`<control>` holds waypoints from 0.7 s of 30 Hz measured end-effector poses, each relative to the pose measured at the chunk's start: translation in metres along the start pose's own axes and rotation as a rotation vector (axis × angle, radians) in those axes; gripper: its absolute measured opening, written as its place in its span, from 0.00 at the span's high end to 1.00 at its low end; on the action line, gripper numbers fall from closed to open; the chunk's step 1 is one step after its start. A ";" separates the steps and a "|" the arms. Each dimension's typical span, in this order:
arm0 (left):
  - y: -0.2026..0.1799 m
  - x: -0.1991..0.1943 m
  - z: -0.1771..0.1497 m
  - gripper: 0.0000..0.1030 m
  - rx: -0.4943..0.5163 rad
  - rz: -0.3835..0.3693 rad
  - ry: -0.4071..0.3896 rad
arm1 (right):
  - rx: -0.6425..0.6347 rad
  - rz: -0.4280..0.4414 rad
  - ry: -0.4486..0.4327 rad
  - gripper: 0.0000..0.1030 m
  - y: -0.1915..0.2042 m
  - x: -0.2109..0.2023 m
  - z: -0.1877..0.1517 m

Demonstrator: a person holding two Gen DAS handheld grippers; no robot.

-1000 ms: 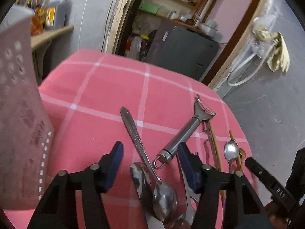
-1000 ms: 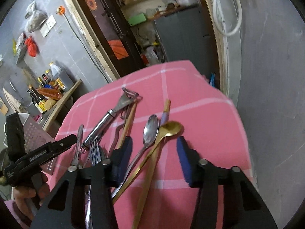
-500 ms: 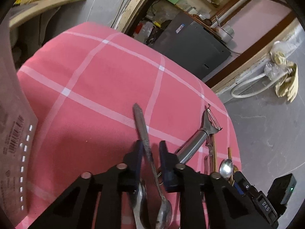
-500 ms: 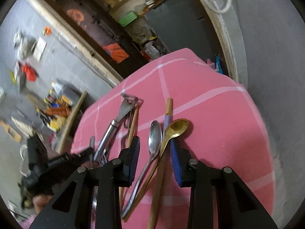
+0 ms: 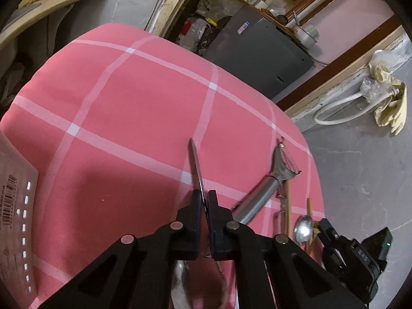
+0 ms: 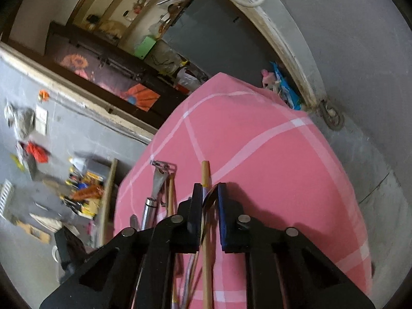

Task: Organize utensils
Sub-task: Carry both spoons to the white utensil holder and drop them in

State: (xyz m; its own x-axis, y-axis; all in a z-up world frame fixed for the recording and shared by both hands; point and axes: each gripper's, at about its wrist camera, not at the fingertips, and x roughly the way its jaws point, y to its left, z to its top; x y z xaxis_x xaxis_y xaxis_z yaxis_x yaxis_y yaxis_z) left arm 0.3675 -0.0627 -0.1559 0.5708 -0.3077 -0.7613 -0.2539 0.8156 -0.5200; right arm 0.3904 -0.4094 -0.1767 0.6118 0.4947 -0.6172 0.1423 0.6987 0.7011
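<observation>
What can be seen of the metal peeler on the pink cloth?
The peeler is silvery metal: a round tubular handle widening into a flat forked head with a swivel blade across its tip. It lies flat on the pink checked cloth, head pointing away from the cameras, handle end hidden behind the left gripper. Wooden sticks lie alongside it. No gripper holds it. The right wrist view shows it too.

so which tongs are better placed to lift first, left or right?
Left, probably. The left tongs are shut on one thin steel spoon handle, a clean grip. The right tongs are closing around a spoon bowl with a wooden chopstick alongside, so they may drag it.
</observation>
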 end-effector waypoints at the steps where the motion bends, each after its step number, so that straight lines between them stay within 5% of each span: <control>1: -0.001 -0.002 -0.001 0.97 0.007 -0.003 -0.005 | 0.001 0.003 0.000 0.91 0.000 -0.001 0.000; 9: -0.020 -0.050 -0.007 0.98 0.150 -0.062 -0.078 | -0.059 0.068 0.001 0.97 0.024 -0.031 -0.009; 21: -0.019 -0.160 -0.005 0.98 0.157 -0.200 -0.222 | -0.210 0.242 -0.086 0.97 0.108 -0.096 -0.033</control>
State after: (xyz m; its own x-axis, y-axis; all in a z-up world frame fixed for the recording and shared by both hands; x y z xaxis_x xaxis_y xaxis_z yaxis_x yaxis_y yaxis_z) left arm 0.2767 -0.0318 -0.0256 0.7575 -0.3694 -0.5383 -0.0062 0.8204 -0.5718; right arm 0.3216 -0.3640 -0.0536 0.6730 0.6200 -0.4033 -0.1733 0.6623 0.7289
